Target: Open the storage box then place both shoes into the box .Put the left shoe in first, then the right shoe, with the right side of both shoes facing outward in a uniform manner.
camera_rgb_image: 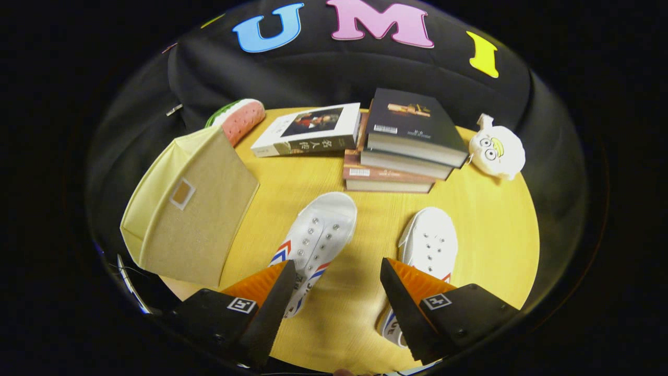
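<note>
Gripper (334,292) hangs above the near side of a round wooden bench (490,230), its fingers spread wide and pinching nothing. Bare wood shows in the gap between them. Partly under the left finger lies one white canvas shoe (318,232) with red and blue stripes on its side, toe pointing away and slightly to the right. Partly under the right finger lies the second white shoe (430,240), toe also pointing away; the two are apart, with a strip of open bench between them.

Ahead and to the left of the left finger stands the fabric storage box (190,209), pale yellow with a beige face and a small label window, its lid closed; it sits at the bench's left edge, close to the striped shoe but not touching it. Just behind the box a watermelon-slice plush (237,119) leans. Beyond the shoes, a white book (308,130) lies flat, and just to its right is a stack of books (404,143) topped by a dark cover. To the right of the stack, near the far right rim, sits a round white plush toy (497,149). Open wood remains right of the second shoe out to the rim, and between the shoes and the books.
</note>
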A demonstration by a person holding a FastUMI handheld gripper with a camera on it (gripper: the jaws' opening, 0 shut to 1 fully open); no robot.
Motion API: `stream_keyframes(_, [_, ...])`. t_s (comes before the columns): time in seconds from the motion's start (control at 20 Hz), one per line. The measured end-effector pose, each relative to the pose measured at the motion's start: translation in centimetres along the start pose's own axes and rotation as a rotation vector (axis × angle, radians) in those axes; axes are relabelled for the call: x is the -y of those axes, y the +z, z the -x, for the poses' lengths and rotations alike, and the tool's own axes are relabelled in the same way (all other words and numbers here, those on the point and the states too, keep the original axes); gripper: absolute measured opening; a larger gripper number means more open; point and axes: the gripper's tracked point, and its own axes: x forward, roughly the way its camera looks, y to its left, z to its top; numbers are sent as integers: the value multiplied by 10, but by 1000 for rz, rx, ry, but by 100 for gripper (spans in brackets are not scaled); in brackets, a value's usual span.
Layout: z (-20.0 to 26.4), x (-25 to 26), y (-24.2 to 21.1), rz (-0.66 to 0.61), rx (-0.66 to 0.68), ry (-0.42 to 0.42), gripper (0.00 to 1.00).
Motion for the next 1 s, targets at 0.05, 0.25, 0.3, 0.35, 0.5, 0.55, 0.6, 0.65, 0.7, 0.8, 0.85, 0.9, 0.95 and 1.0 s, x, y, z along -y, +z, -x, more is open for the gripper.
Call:
stream_keyframes(0.05, [-9, 1, -4, 0, -10, -3, 99])
stream_keyframes(0.25, [-39, 1, -20, -37, -78, 13, 99])
stream_keyframes(0.3, [-46, 0, -24, -54, -98, 22, 99])
stream_keyframes(0.35, [-51, -3, -29, -66, -124, 44, 99])
stream_keyframes(0.5, [-55, -12, -29, -121, -154, 113, 90])
stream_keyframes(0.55, [-55, -15, -28, -135, -149, 130, 81])
stream_keyframes(0.6, [-54, -23, -31, -156, -165, 167, 77])
stream_keyframes(0.65, [-53, -27, -30, -191, -169, 176, 61])
stream_keyframes(0.7, [-55, -26, -29, -215, -173, 172, 50])
stream_keyframes(0.8, [-54, -24, -30, -243, -188, 174, 35])
stream_keyframes(0.85, [-55, -23, -29, -302, -188, 183, 31])
stream_keyframes(0.9, [-53, -22, -28, -349, -196, 196, 23])
stream_keyframes(0.95, [-55, -24, -31, -395, -202, 211, 17])
stream_keyframes(1.0, [-53, -22, -28, -431, -210, 228, 11])
